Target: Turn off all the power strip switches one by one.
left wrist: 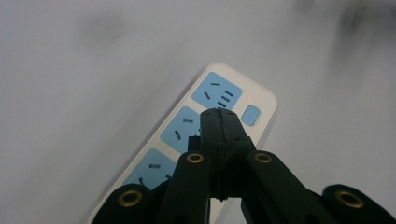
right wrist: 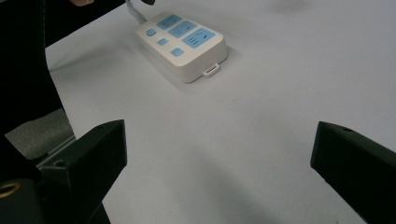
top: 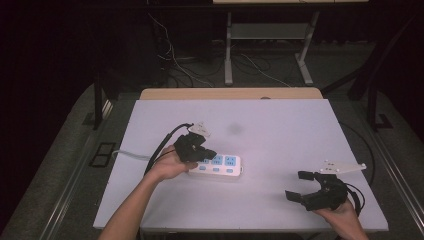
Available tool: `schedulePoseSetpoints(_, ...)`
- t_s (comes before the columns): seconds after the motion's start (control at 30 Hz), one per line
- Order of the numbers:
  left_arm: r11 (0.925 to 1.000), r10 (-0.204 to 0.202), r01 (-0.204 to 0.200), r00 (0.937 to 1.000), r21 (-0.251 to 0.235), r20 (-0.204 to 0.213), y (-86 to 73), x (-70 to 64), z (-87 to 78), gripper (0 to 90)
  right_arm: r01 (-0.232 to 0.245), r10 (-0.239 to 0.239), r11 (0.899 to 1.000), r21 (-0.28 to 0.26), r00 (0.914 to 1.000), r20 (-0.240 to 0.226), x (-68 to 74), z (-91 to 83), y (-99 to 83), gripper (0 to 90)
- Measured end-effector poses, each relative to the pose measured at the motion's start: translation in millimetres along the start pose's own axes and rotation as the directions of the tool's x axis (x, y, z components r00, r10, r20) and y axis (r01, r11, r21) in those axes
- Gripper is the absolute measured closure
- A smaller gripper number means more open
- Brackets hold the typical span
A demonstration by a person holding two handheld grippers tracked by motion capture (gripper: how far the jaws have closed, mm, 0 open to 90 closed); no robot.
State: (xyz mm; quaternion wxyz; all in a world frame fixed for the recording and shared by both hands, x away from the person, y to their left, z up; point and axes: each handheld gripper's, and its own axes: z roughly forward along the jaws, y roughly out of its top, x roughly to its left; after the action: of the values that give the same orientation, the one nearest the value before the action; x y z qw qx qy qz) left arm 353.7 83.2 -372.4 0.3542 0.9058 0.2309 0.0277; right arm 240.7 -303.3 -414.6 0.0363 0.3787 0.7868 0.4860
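Closest to the lens in the left gripper view, your left claw (left wrist: 219, 122) has its two black jaws pressed flat together with nothing between them, their joined tip poised over the white power strip (left wrist: 224, 100) beside the middle blue socket (left wrist: 182, 128); whether the tip actually touches the strip is hard to tell. From the high view, your left hand (top: 170, 162) comes in from the lower left with the forearm angled up and to the right, the wrist bent so the left claw (top: 204, 156) points down and rightward onto the left end of the power strip (top: 222, 165), which lies flat near the middle of the white counter (top: 280, 125), with its grey cord (top: 131, 155) trailing off toward the counter's left edge. A blue switch button (left wrist: 251, 115) sits just right of the closed tip, with a small red light (left wrist: 249, 98) above it. Your right hand (top: 342, 215) rests low at the counter's near right corner, well apart from the strip, holding the right claw (top: 300, 186) pointing leftward. Its jaws stand spread wide and grip nothing; in the right gripper view they frame bare counter (right wrist: 280, 93), with the power strip (right wrist: 187, 44) farther off at the upper left.
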Motion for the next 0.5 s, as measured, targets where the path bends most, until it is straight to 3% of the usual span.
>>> schedulePoseSetpoints(0.5, 0.9984, 0.047, -0.048, 0.9987, 0.031, 0.022, 11.8, -7.6, 12.1, 89.7, 0.001, -0.001, 1.0, 0.003, 1.0, -0.001, 0.3, 0.1, -0.1, 3.5)
